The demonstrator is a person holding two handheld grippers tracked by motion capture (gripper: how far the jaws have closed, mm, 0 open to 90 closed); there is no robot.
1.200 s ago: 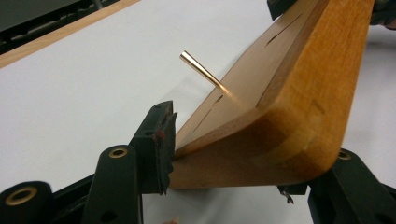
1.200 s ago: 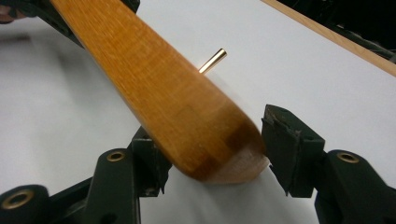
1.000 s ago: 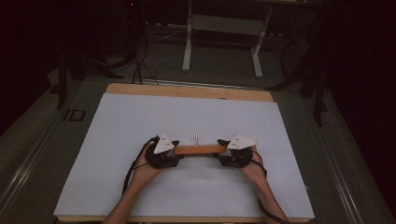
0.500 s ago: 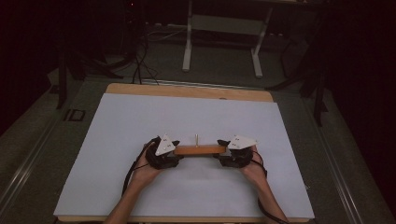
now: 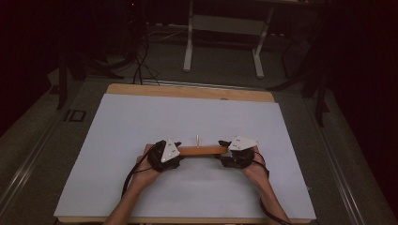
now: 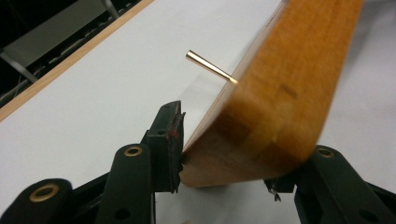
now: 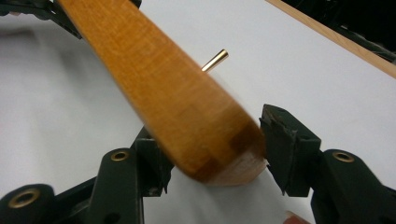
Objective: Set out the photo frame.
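Note:
A flat wooden bar is held level just above the white table sheet, between the two grippers. A thin brass pin sticks out of its far side. My left gripper is shut on the bar's left end, and my right gripper is shut on its right end. In the left gripper view the bar runs away from my gripper, with the pin pointing left. In the right gripper view the bar's end is clamped by my gripper, and the pin shows behind it.
The white sheet covers a wooden tabletop whose bare far edge shows. Beyond it are a metal stand and cables on a dark floor. A hand and forearm reach in behind each gripper.

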